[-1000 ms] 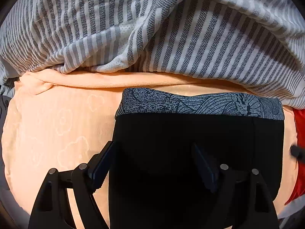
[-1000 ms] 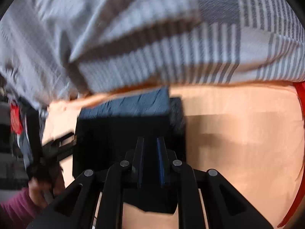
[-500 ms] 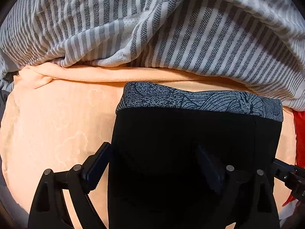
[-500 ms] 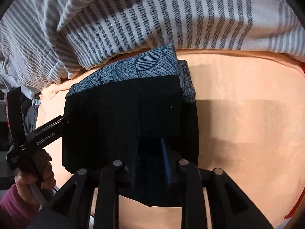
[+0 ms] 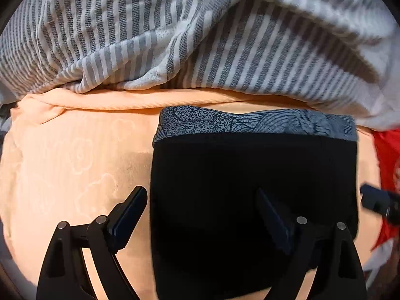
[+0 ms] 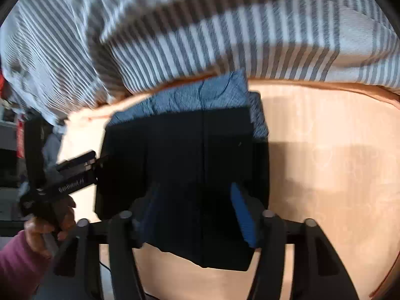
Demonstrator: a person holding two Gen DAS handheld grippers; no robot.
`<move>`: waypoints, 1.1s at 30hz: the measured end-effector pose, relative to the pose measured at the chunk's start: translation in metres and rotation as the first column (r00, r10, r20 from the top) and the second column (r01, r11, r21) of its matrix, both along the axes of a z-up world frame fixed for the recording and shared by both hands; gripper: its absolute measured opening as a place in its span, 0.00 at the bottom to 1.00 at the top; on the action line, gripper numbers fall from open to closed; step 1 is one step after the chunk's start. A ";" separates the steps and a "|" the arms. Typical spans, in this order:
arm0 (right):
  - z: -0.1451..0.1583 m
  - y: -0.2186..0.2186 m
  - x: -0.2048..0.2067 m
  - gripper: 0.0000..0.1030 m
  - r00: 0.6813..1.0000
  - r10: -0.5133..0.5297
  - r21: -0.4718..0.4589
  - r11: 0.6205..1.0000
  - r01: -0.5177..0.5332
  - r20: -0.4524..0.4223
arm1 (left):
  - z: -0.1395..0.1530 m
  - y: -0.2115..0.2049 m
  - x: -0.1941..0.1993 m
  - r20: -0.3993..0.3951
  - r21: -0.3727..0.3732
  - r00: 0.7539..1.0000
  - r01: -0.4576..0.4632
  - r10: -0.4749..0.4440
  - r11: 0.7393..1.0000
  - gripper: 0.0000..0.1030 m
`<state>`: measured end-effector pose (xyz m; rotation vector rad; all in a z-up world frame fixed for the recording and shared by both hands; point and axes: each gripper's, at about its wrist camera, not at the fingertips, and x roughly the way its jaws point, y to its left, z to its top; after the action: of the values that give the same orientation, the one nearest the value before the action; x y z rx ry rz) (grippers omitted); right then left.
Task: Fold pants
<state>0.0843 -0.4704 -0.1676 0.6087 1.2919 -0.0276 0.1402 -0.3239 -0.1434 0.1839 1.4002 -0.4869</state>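
Note:
The black pants (image 5: 252, 175) lie folded into a compact rectangle on the peach blanket (image 5: 75, 165), with a blue-grey patterned layer (image 5: 250, 122) showing along the far edge. My left gripper (image 5: 200, 205) is open above the near left part of the pants, its left finger over the blanket. My right gripper (image 6: 197, 200) is open and empty over the near edge of the pants (image 6: 180, 155). The left gripper also shows in the right wrist view (image 6: 77, 167) at the pants' left side; the right gripper's tip shows in the left wrist view (image 5: 375, 200).
A grey and white striped quilt (image 5: 200, 37) is heaped along the far side of the blanket (image 6: 325, 150). A red cloth (image 5: 387, 155) lies at the right edge. The person's hand in a purple sleeve (image 6: 22, 257) holds the left gripper.
My right gripper has opened and let go of the pants. The left gripper stays open and has barely moved.

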 end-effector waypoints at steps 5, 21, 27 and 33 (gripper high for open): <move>-0.009 -0.040 -0.013 0.74 0.998 -0.043 0.069 0.997 0.040 0.046 | -0.003 0.028 0.014 -0.075 -0.086 0.996 0.041 -0.048 0.995 0.87; -0.093 -0.072 -0.017 0.77 0.998 0.013 0.451 0.892 -0.039 0.061 | -0.066 0.031 0.041 -0.327 -0.299 0.913 0.144 -0.243 0.943 0.87; -0.094 -0.058 -0.002 0.80 0.994 0.030 0.485 0.871 -0.075 0.101 | -0.076 0.031 0.038 -0.336 -0.325 0.917 0.100 -0.214 0.940 0.94; -0.089 -0.048 0.005 0.62 1.000 -0.018 0.468 0.883 0.015 0.003 | -0.052 0.025 0.021 -0.253 -0.283 0.951 0.101 -0.176 0.954 0.78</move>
<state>0.0896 -0.5185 -0.2561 1.0336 1.2922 0.2824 0.1613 -0.2991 -0.1954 -0.0064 1.5818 -0.8398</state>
